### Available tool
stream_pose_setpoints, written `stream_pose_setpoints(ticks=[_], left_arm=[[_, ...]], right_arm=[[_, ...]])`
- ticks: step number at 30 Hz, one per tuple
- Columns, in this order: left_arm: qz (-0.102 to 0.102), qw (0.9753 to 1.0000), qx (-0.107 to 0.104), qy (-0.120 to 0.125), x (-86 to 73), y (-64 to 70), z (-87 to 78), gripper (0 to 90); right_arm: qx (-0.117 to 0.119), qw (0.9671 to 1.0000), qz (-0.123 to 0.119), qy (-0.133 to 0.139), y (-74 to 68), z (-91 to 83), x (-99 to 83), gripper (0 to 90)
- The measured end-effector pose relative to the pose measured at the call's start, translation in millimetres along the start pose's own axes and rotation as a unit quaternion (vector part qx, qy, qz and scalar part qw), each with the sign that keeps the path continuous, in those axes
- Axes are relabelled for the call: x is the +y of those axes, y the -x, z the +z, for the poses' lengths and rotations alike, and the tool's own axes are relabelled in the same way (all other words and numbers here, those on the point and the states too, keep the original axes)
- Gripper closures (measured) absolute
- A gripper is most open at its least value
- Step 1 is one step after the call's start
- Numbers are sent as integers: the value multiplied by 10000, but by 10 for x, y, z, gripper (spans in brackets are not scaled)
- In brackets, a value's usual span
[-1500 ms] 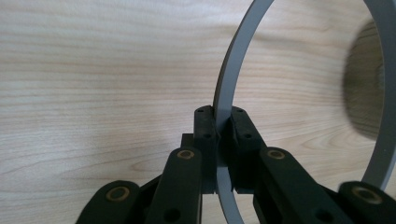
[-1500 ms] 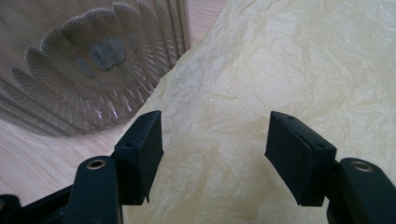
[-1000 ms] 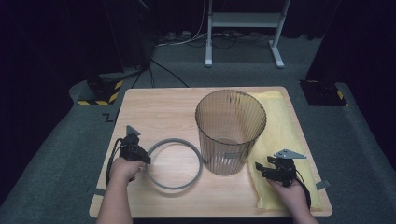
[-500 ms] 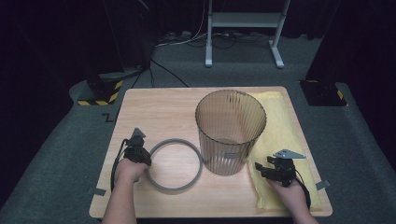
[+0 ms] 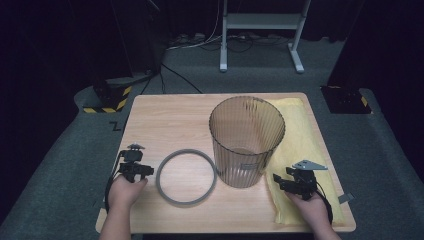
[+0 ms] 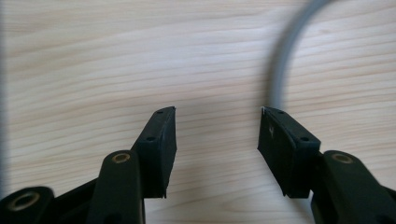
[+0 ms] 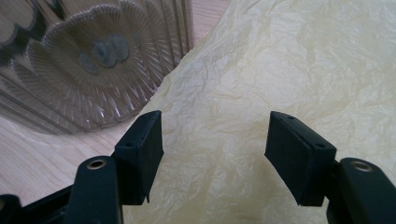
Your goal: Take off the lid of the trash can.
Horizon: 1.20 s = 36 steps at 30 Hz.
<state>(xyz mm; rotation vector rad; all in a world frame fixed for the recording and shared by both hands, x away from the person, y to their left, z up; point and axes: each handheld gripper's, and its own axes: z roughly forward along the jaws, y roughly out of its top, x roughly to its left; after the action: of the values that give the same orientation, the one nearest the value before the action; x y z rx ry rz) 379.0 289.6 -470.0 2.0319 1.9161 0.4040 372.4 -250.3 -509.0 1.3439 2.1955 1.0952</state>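
A tall ribbed, see-through bin [image 5: 247, 141] stands upright mid-table; its ribbed wall [image 7: 88, 65] fills the upper left of the right gripper view. A grey ring [image 5: 186, 176] lies flat left of it. A crinkled yellow bag [image 5: 300, 150] lies flat along the table's right side. My left gripper [image 5: 148, 171] is open just left of the ring, low over bare wood; the ring's arc [image 6: 285, 56] curves past its right jaw. My right gripper [image 5: 276, 178] is open over the yellow bag [image 7: 280, 70], near the bin's base. Nothing sits between either pair of jaws.
The wooden table [image 5: 170, 120] rests on grey carpet. A white metal stand [image 5: 260, 30] and cables lie beyond the far edge. Black boxes [image 5: 107, 95] with yellow-striped tape sit left; another dark box [image 5: 347, 100] sits right.
My left gripper has slid nearer and a little right, closing in on the ring's left edge. The right gripper, bin, ring and bag have stayed put.
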Motion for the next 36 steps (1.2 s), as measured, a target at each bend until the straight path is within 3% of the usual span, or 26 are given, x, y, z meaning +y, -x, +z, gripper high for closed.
stream_pose_setpoints(ticks=[4, 9, 10, 12, 14, 16, 18, 19, 21, 24, 31, 34, 36], left_arm=[[-130, 9993, 64, 338, -195, -151, 43, 406], [149, 9979, 215, 597, -332, -154, 185, 379], [114, 9964, 123, 830, -368, -155, 230, 358], [116, 9945, 80, 1033, -380, -154, 262, 336], [226, 9909, 138, 1323, -396, -139, 307, 296], [93, 9865, 24, 1635, -424, -143, 371, 272], [97, 9846, 44, 1748, -424, -136, 400, 224], [96, 9817, 21, 1903, -441, -120, 426, 213], [111, 9811, 11, 1930, -444, -117, 433, 198], [171, 9814, -30, 1910, -451, -125, 433, 181], [186, 9809, -41, 1936, -492, -116, 424, 155], [177, 9807, -64, 1945, -490, -116, 428, 149], [199, 9810, -62, 1931, -491, -118, 426, 149]], right_arm=[[16, 10000, -29, 4, 0, 2, 3, 363], [2, 10000, -11, 34, 8, -19, 14, 360], [-11, 10000, 2, 46, 8, -24, 15, 360], [-82, 9999, -55, 74, 20, -46, 19, 360], [-149, 9998, -76, 109, 25, -71, 28, 358], [-188, 9997, -21, 128, 18, -90, 33, 356], [-267, 9995, -12, 164, 10, -110, 55, 349], [-301, 9994, -9, 161, 10, -115, 67, 349], [-329, 9993, 89, 149, 23, -121, 110, 351], [-592, 9979, 230, 104, 108, -67, 236, 367], [-1002, 9913, 721, -467, 345, 309, 483, 405], [-1130, 9885, 715, -713, 348, 448, 451, 409], [-1129, 9894, 559, -721, 300, 464, 428, 405]])
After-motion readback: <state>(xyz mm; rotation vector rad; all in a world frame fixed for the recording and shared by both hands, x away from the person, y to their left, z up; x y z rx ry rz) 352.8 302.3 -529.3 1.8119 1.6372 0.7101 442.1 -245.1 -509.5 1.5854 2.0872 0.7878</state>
